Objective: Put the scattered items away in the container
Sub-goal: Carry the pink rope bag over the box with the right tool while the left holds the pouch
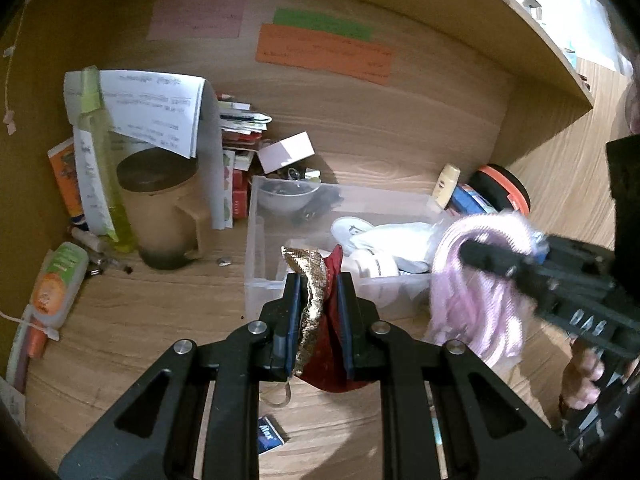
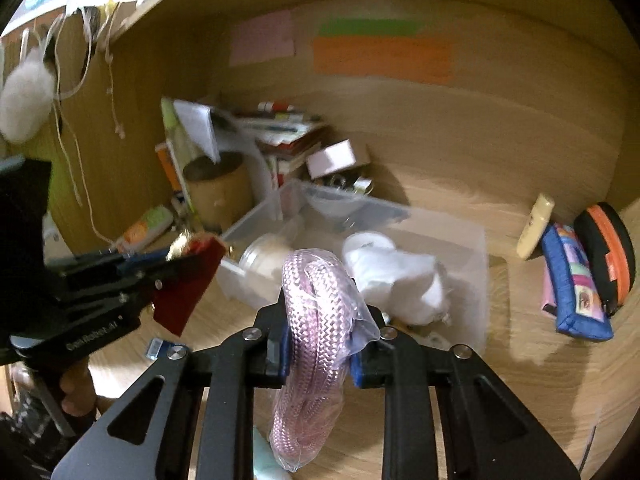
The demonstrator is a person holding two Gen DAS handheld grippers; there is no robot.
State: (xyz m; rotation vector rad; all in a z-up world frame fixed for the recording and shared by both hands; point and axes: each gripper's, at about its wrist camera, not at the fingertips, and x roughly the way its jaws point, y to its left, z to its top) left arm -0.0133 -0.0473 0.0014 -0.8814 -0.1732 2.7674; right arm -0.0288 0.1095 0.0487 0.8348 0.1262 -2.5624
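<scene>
Left gripper (image 1: 318, 304) jaws clamped; right gripper (image 2: 320, 312) likewise

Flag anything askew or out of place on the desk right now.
A small blue box lies loose on the desk in front of the clear bin. A pencil case and cream tube lean by the right wall. Nothing spilled.

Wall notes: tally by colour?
Pink note: 1
Green note: 1
Orange note: 1
Total: 3
</scene>
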